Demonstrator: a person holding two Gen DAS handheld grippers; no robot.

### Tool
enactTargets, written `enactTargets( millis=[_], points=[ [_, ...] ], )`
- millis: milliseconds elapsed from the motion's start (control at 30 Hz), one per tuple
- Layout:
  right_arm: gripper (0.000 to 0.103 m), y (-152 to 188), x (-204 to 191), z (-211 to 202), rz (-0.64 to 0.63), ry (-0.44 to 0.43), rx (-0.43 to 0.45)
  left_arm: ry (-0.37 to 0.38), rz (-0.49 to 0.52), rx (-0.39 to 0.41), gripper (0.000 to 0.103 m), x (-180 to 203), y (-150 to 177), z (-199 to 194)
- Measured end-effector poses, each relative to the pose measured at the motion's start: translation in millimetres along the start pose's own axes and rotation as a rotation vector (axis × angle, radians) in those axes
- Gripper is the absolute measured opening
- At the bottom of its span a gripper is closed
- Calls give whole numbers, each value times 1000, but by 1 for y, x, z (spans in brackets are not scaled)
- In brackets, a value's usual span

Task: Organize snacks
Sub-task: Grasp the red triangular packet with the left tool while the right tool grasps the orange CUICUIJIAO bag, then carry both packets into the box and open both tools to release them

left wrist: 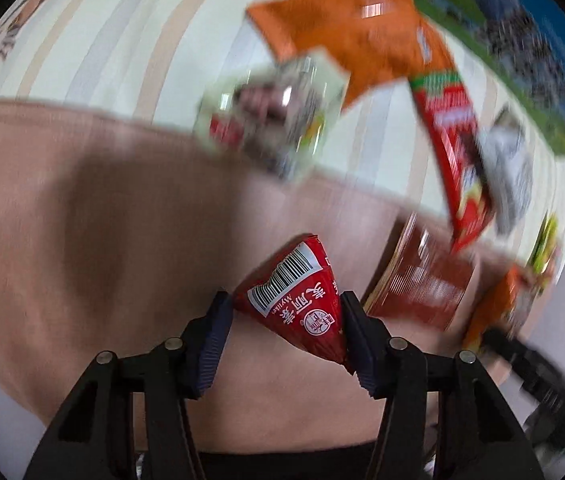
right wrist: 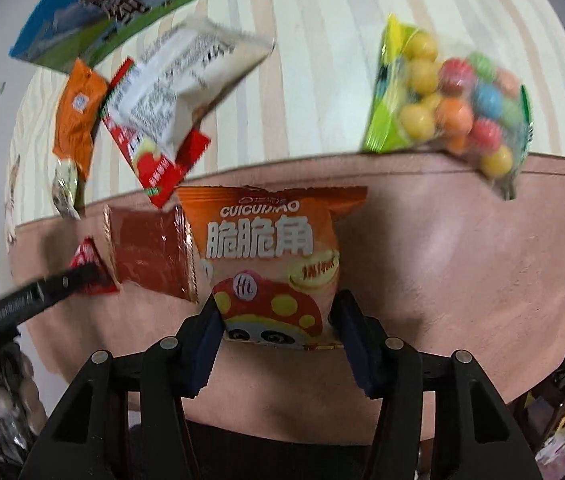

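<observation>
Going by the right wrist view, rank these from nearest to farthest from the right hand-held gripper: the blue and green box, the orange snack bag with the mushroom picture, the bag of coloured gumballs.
1. Orange snack bag: between the fingers of the right hand-held gripper, on the pink cloth.
2. Bag of coloured gumballs: up and to the right, straddling the cloth's far edge.
3. Blue and green box: far back at upper left, on the striped surface.

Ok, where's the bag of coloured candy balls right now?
Right wrist view, upper right: the candy-ball bag straddles the pink cloth's far edge, apart from the orange chip bag.
</observation>
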State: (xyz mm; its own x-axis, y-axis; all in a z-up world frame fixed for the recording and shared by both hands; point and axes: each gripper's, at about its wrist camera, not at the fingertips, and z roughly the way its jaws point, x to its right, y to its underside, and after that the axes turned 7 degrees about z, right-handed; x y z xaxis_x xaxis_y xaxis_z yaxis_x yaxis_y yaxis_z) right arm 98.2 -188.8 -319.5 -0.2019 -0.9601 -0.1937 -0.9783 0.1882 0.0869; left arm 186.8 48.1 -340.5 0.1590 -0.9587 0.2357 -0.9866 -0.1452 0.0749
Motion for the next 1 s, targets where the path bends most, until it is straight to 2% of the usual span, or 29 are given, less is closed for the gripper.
enactTargets(
  millis=[33,300,333,367,467,533,667,800,1000],
  points=[
    [66,0,1,3,11,-1,-4,0,2,0,53,-1,4,3],
    [71,-5,-7,18,43,31,21,46,-42,-24,55,-24,6,21],
    [70,-4,-7,19,47,36,32,43,-43,-20,54,-28,8,24],
    [64,-8,-10,18,48,43,38,31,-35,-18,54,-27,9,24],
    [53,-4,-13,16,40,49,65,11,-1,-8,50,-4,16,19],
    [51,1,-16,12,44,30,69,22,7,0,50,4,19,13],
    [51,7,-19,-11,54,-30,91,44,51,45,50,14,17,-15],
    [51,7,-29,-46,47,-115,122,84,106,130,50,39,11,-60],
    [51,-39,-57,-120,8,-241,221,162,186,279,50,90,-31,-140]
  ],
)
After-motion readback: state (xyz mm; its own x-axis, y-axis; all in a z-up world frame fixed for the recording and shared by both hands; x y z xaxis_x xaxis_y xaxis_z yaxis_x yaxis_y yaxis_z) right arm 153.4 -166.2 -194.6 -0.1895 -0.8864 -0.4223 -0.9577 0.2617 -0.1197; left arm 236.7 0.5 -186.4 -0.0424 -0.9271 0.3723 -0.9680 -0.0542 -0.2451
